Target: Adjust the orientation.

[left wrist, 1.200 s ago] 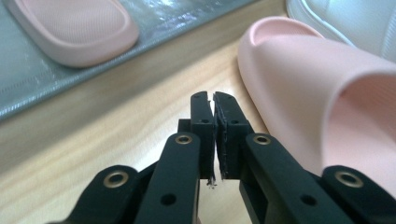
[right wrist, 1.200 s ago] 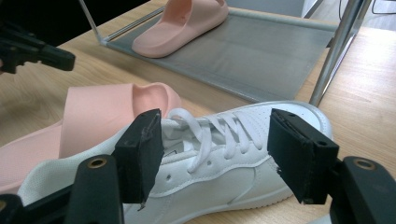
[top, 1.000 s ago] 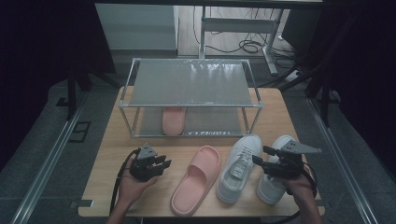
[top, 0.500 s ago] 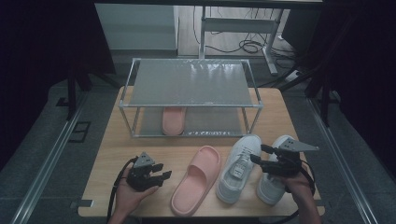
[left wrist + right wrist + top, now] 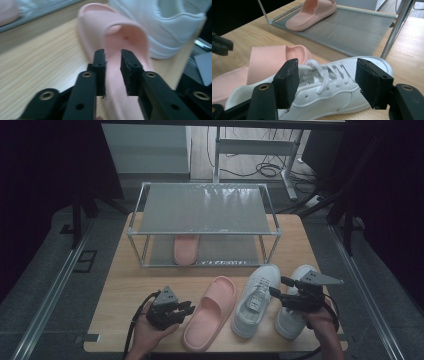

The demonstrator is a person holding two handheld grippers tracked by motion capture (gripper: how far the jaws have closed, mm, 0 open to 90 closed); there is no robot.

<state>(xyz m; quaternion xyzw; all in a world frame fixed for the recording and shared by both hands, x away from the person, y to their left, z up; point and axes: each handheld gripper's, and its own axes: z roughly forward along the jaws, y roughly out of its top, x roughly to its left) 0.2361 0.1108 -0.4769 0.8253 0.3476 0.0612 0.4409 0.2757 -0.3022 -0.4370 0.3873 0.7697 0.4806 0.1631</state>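
A pink slipper (image 5: 212, 312) lies on the wooden table, toe away from me, left of two white sneakers. My left gripper (image 5: 189, 309) is at its left rim. In the left gripper view its jaws (image 5: 113, 53) have just been closing, and their pads now touch the slipper's (image 5: 117, 32) side wall from both sides. My right gripper (image 5: 278, 287) hovers over the left sneaker (image 5: 255, 300), and its wide-open jaws (image 5: 328, 63) straddle the laced part (image 5: 329, 82) without touching it. The right sneaker (image 5: 305, 272) is partly hidden under that hand.
A two-level metal rack (image 5: 202, 207) stands at the back of the table (image 5: 130, 280). A second pink slipper (image 5: 186, 249) rests on its lower shelf. Bare wood lies left of my left hand. The table's front edge is close behind both hands.
My left gripper has slid right up to the slipper's rim, and its jaws have narrowed around it. The right gripper has stayed where it was, still open.
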